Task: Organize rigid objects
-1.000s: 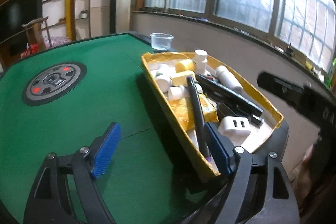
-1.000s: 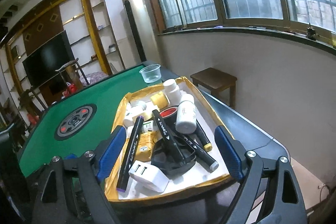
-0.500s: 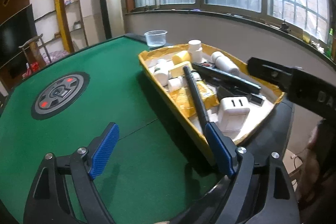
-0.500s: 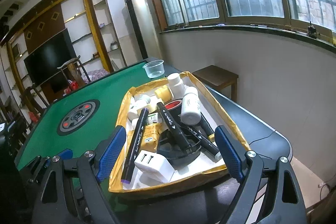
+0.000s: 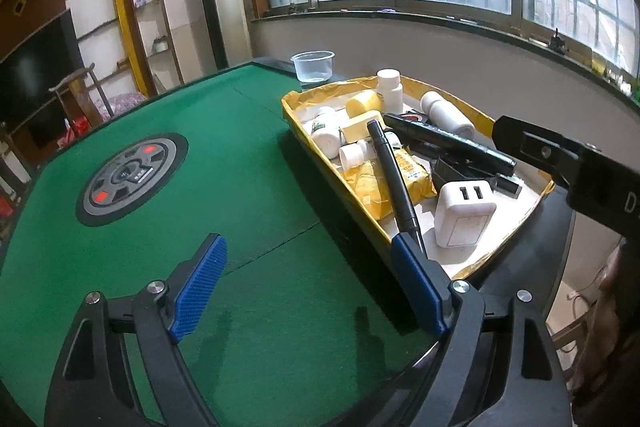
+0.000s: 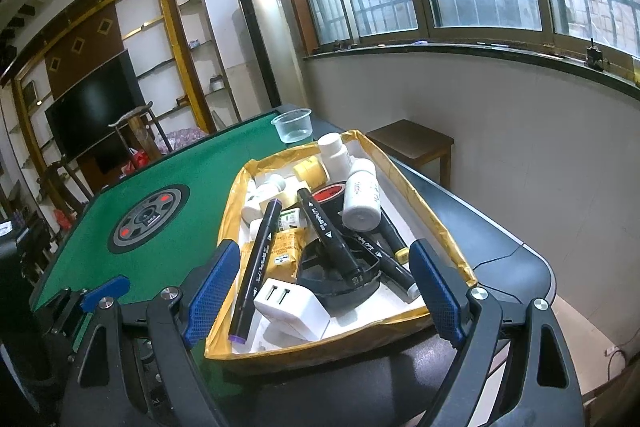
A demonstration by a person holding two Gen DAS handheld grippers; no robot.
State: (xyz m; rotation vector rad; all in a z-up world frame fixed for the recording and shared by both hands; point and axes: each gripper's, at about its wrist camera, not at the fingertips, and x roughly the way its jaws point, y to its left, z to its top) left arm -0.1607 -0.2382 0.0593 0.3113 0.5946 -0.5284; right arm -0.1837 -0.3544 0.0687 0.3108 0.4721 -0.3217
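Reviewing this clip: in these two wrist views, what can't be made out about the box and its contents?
- Black marker: its near tip, left wrist view, is behind the left tool's blue pad.
- Yellow packet: right wrist view, print too small to read, partly under markers.
- Red-and-black roll: mostly covered by a marker and white bottle.
- Box floor: buried under items.

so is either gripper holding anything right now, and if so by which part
Nothing is held. The left gripper is open over the green table, and the right gripper is open in front of the yellow tray, touching none of its contents.
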